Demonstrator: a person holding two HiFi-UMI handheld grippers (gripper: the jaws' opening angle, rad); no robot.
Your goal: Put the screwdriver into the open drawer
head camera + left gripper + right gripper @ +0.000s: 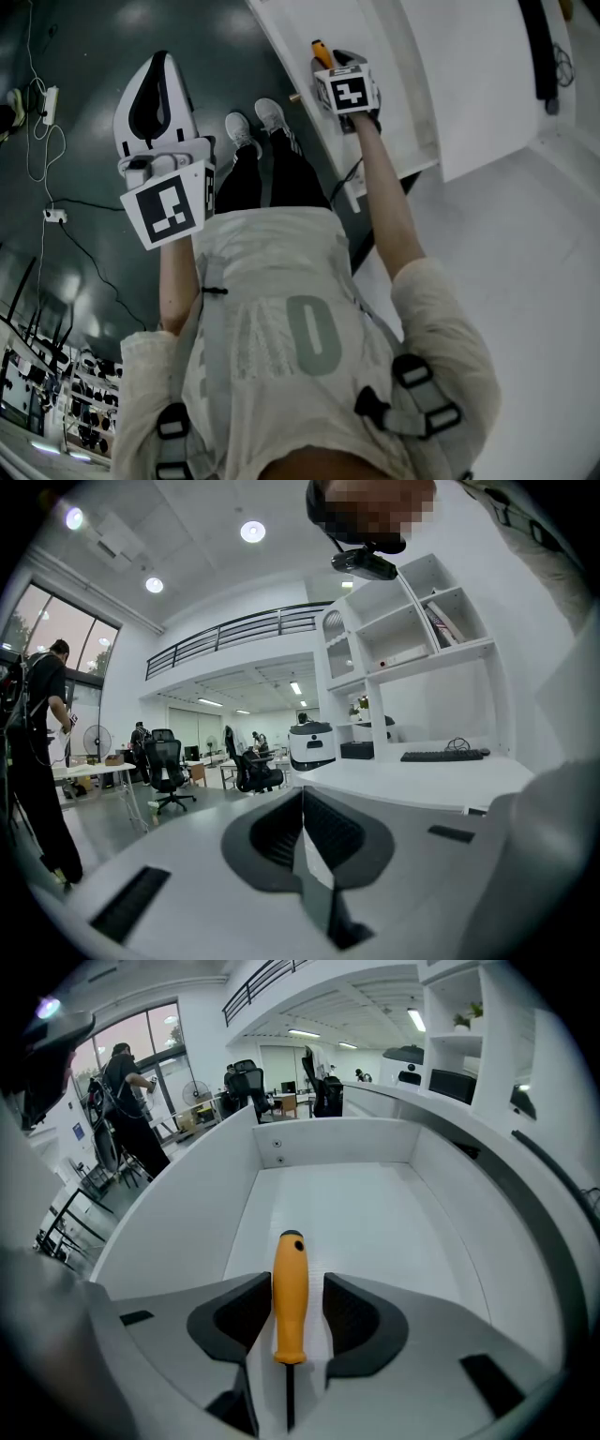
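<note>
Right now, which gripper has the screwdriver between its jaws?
The right gripper: its jaws stand apart around the orange screwdriver, over the open drawer. The left gripper has its jaws together, with nothing between them.

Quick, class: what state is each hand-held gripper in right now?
Left hand-held gripper: closed, empty.
Right hand-held gripper: open, orange-handled screwdriver lying between its parted jaws.

Orange-handled screwdriver (289,1293) lies lengthwise inside the open white drawer (337,1152).
</note>
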